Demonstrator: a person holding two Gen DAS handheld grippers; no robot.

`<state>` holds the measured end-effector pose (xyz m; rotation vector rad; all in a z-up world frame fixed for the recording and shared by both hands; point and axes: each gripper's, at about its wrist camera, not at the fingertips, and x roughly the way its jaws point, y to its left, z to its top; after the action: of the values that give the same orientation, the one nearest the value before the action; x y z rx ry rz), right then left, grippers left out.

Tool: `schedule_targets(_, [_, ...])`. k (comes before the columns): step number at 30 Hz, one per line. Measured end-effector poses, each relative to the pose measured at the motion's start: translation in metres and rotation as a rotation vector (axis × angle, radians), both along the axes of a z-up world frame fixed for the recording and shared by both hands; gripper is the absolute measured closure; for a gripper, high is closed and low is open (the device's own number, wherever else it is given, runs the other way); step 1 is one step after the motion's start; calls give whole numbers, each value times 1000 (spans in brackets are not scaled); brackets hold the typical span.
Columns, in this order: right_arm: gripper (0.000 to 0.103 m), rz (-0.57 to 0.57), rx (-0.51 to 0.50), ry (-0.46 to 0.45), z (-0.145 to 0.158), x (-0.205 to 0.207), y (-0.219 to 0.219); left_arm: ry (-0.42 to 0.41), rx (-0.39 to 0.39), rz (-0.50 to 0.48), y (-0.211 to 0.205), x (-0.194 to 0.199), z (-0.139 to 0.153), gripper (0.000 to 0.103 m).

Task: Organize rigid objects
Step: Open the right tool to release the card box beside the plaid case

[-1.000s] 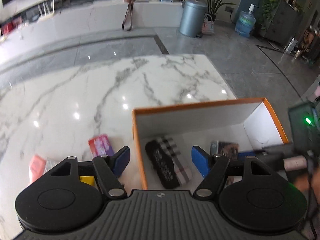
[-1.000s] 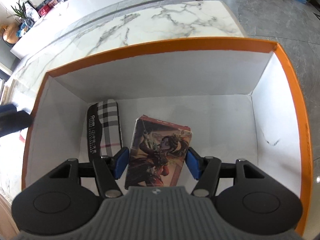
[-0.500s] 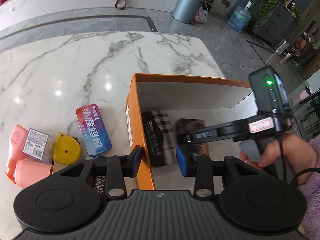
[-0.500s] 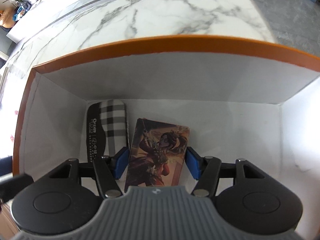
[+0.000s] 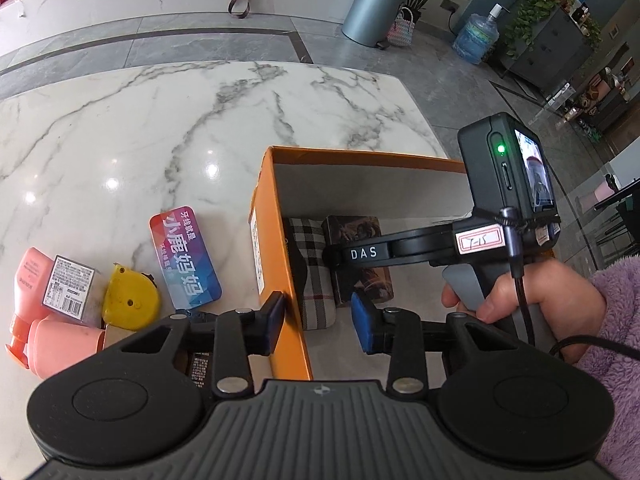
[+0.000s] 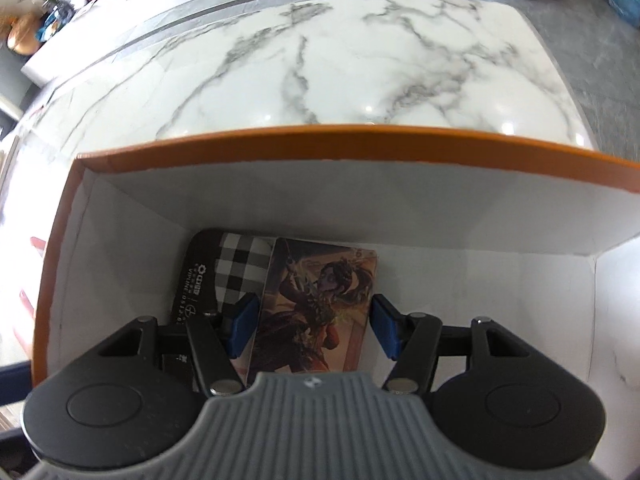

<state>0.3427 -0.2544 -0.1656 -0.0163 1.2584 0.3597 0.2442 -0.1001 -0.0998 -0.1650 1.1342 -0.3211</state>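
left hand-held gripper (image 5: 318, 322) newly astride box wall (image 5: 280, 264)

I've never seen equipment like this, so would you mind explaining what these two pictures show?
There is no robot: a person holds a two-finger gripper in each hand, each with a fisheye camera looking along its blue-tipped fingers. One picture is from the left gripper, the other from the right gripper. On the marble table stands an orange box holding a checked case; beside it lie a pink bottle, a yellow tape measure and a colourful packet. The right gripper clamps an illustrated card box low inside the box. The left gripper's jaws have just been closing and straddle the box's side wall, apparently without pinching it.
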Motion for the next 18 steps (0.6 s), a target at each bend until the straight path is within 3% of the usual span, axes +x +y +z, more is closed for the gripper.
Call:
schedule_targets(7, [33,25,73,-23,11,-8,-14,-5,0,-3,-1,-2,1,62])
schedule_targets(10, [27,95,95,7,13,-17,-12,-8,4,3,-1,-3,1,66])
schedule_targets(15, [20,259,-8,50,5,-27,5,-7,-3,3,1,-3,0,66])
schedule_targets(18, [17,302,-57,61,-1,-29,18,-5,0,4,1,-3,1,66])
